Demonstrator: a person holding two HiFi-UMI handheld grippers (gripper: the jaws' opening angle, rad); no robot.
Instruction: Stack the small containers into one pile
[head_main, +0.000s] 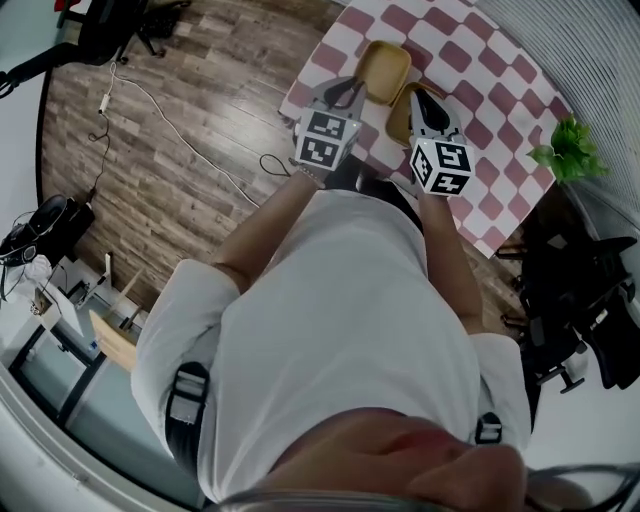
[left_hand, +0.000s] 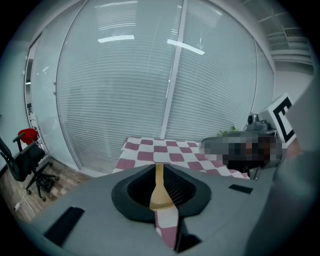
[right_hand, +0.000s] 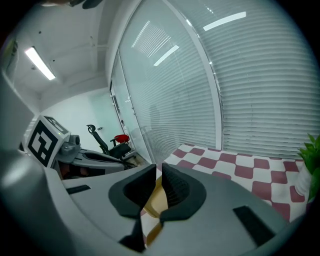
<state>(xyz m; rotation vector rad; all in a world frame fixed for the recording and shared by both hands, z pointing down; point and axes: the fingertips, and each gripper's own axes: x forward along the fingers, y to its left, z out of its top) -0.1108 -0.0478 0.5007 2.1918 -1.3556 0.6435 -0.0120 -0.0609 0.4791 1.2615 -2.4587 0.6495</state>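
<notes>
Two shallow tan containers lie on the red-and-white checked tablecloth (head_main: 480, 70). One container (head_main: 385, 62) is farther out; the other (head_main: 400, 115) sits beside it and is partly hidden under my right gripper. My left gripper (head_main: 352, 88) hovers over the near edge of the far container, its jaws shut with nothing between them. My right gripper (head_main: 425, 98) hangs over the nearer container, also shut and empty. Through the slit of the left gripper (left_hand: 159, 172) a strip of tan container (left_hand: 161, 199) shows. The right gripper (right_hand: 159, 182) shows tan container (right_hand: 156, 202) below its jaws.
A green plant (head_main: 570, 150) stands at the table's right edge. Black office chairs (head_main: 585, 310) crowd the right side. Wooden floor with cables (head_main: 180, 120) lies left of the table. Window blinds (left_hand: 165, 75) run behind the table.
</notes>
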